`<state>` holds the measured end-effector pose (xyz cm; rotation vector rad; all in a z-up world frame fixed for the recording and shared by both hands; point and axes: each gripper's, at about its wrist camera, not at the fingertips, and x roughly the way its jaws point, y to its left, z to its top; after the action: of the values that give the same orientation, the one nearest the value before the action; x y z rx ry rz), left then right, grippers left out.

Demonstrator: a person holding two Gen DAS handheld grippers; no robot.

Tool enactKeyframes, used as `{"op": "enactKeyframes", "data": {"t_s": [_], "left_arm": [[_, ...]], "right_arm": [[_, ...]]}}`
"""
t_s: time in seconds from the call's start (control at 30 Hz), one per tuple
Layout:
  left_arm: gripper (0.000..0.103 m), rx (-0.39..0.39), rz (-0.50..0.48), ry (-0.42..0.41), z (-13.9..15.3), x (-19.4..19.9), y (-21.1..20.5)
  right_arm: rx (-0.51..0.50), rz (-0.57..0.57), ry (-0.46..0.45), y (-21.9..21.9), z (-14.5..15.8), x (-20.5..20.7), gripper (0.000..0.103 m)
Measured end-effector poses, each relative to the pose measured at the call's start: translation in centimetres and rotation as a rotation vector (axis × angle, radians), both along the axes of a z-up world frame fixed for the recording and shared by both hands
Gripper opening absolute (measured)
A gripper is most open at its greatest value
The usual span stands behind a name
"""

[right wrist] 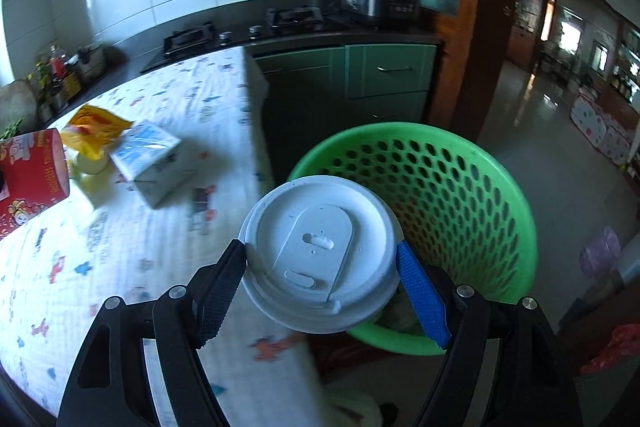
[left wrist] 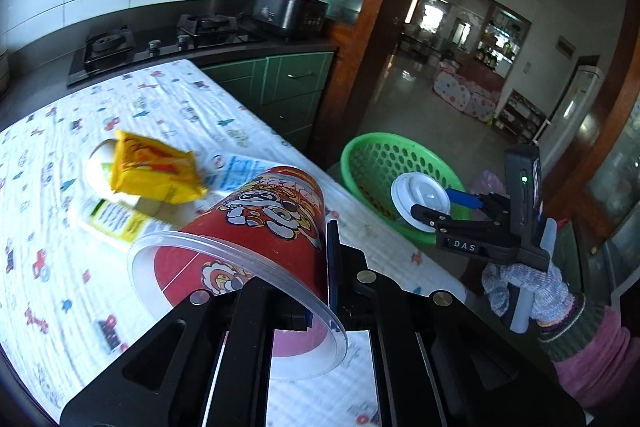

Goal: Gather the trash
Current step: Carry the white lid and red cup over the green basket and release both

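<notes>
My left gripper (left wrist: 310, 267) is shut on a red noodle cup (left wrist: 256, 227) with a clear plastic rim, held tilted above the table; the cup also shows in the right wrist view (right wrist: 28, 171). My right gripper (right wrist: 320, 267) is shut on a paper cup with a white lid (right wrist: 320, 251), held at the near rim of the green perforated basket (right wrist: 460, 179). In the left wrist view the right gripper (left wrist: 440, 211) holds the white-lidded cup (left wrist: 420, 199) over the green basket (left wrist: 376, 159). A yellow wrapper (left wrist: 152, 167) and a white-blue box (right wrist: 148, 159) lie on the table.
The table (left wrist: 80, 267) has a white patterned cloth. A yellow-white packet (left wrist: 116, 219) lies by the wrapper. Green cabinets (right wrist: 384, 79), a gas hob (left wrist: 160, 43) and a rice cooker (left wrist: 284, 3) stand behind. The basket stands on the floor off the table's right edge.
</notes>
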<state>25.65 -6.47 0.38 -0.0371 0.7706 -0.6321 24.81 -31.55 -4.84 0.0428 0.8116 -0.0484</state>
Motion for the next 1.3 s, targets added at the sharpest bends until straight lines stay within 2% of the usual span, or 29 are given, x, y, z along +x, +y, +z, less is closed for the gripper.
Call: {"op": "enactKeyframes", "data": {"t_s": [0.17,0.47,0.77,0.9,1.3], "left_arm": [[0.004,0.008,-0.043,0.009,-0.2,1.7,-3.9],[0.004,0.024,-0.1,0.01,0.1,3.8,-9.3],[0.004,0.039,-0.156,0.034,-0.5,5.7,-14.0],[0.004,0.052,-0.172,0.045,-1.1,6.3,-15.9],[0.005,0.09,-0.205,0.09,-3.5,8.1,-20.8]], "right_arm": [[0.007,-0.065,0.031,-3.9,-1.3,1.0,0.074],[0.012,-0.138,0.086,-8.5,-3.7,2.6,0.075],[0.023,-0.149,0.109,-9.9,-4.9,2.9,0.075],[0.029,-0.148,0.099,-10.2,-4.8,2.5,0.079],[0.041,-0.137,0.057,-10.9,-3.7,-0.1,0.079]]}}
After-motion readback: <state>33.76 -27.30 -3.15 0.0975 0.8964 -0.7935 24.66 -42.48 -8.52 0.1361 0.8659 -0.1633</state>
